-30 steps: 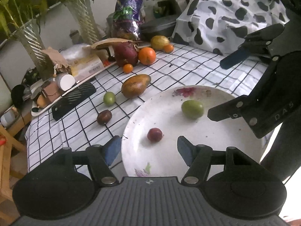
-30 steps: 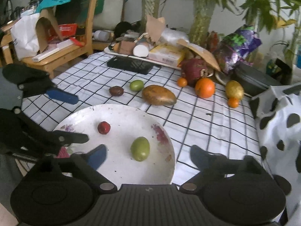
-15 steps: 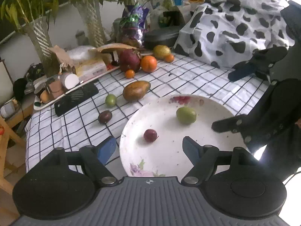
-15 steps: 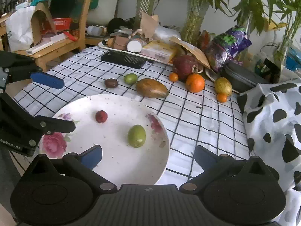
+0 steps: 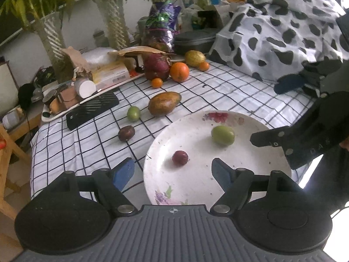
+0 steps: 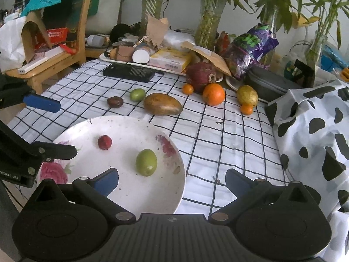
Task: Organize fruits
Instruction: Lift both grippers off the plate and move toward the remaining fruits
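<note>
Left gripper [image 5: 173, 172]: jaws wider apart than a second ago and holding nothing; it hovers over the near-left edge of the white round floral-print plate [image 5: 257, 163], small dark-red round fruit [image 5: 180, 157] lying free on the plate just beyond its fingertips.

Plate contents otherwise unchanged: the red fruit at left, green oval fruit [image 5: 223, 135] at right, the two well apart.

On the black-and-white checked tablecloth [image 5: 87, 144], left to right, all where they lay before: dark brown round fruit [image 5: 126, 133], small green round fruit [image 5: 133, 113], brown-yellow oblong mango [image 5: 164, 103]; farther back a tiny orange citrus [image 5: 157, 82], dark red dragon fruit [image 5: 156, 66], large orange [image 5: 179, 71], yellow-green mango [image 5: 194, 58].

Right gripper [image 6: 171, 182]: jaws spread, empty, hanging over the plate's near-right rim (no fruit between them).

Reading: the widened left jaws suggest readiness for another pick; seven or so fruits remain off the plate, so the sorting looks early.
</note>
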